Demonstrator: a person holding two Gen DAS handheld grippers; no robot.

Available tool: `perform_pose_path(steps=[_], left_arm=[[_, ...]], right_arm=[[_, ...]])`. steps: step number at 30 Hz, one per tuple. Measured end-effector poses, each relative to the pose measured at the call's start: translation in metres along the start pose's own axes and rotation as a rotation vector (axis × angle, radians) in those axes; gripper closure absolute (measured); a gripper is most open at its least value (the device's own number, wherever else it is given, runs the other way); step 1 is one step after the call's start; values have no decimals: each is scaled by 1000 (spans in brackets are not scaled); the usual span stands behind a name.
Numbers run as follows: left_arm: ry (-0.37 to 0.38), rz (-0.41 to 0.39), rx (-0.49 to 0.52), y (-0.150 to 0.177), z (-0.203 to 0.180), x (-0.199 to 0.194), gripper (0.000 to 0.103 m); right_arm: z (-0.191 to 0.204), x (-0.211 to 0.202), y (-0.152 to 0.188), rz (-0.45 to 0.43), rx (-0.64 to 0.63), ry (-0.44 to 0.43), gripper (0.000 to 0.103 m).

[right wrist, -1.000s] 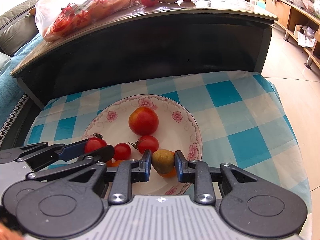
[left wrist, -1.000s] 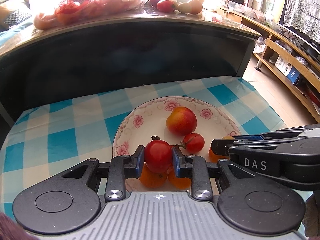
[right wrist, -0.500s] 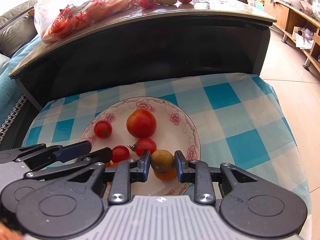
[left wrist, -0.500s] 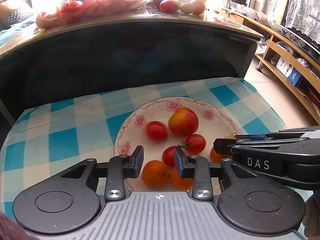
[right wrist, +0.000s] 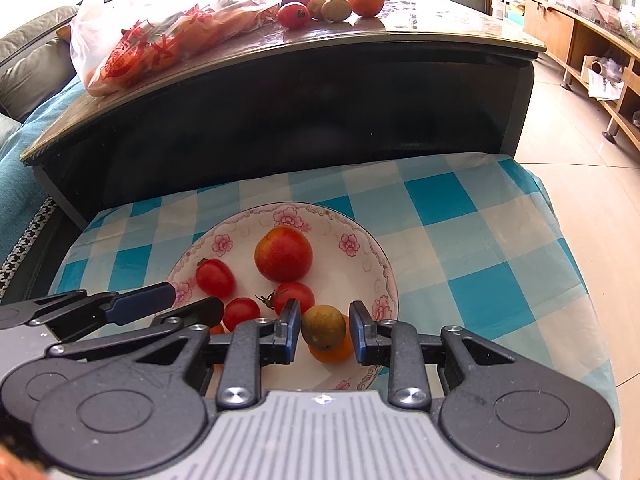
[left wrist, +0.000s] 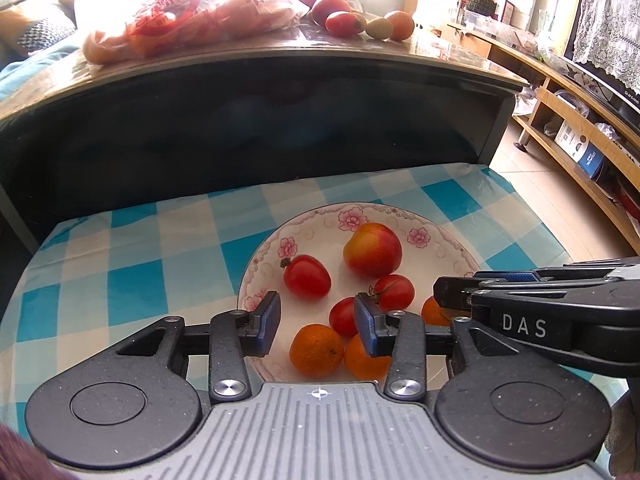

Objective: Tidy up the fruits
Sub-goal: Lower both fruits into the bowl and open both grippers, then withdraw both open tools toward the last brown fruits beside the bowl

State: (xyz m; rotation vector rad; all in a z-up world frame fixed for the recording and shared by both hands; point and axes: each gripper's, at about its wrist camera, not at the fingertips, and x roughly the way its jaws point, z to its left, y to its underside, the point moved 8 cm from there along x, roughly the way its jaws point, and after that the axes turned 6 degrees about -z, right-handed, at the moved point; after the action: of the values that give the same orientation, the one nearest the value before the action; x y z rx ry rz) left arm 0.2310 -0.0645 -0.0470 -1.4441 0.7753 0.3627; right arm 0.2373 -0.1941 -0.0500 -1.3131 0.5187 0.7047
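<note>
The left gripper is held over the near edge of the plate, its jaws apart and just opened wider, with nothing pressed between them; only oranges lying on the plate are seen through the gap. The right gripper is closed, apparently clamped on a brownish-green fruit, which is held just above an orange at the plate's near right rim. A small tomato is found near the left rim and a large red fruit towards the far rim, on the checked cloth. The step in hand is judged to be setting the held fruit down. It is best lowered onto bare china rather than onto the orange, so that rolling is avoided, and released only once it is supported.
</note>
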Motion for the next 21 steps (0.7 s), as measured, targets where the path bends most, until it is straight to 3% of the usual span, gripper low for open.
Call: perform_pose_path(steps=[11,21], left_arm=[[-4,-18,-5,-3,3,-13,48],[-12,-8,-17,14,12,-37,45]], right_arm=[[3,-11,-4,-25,-2,-5,70],[17,-28,10,-15,-32,-31,70]])
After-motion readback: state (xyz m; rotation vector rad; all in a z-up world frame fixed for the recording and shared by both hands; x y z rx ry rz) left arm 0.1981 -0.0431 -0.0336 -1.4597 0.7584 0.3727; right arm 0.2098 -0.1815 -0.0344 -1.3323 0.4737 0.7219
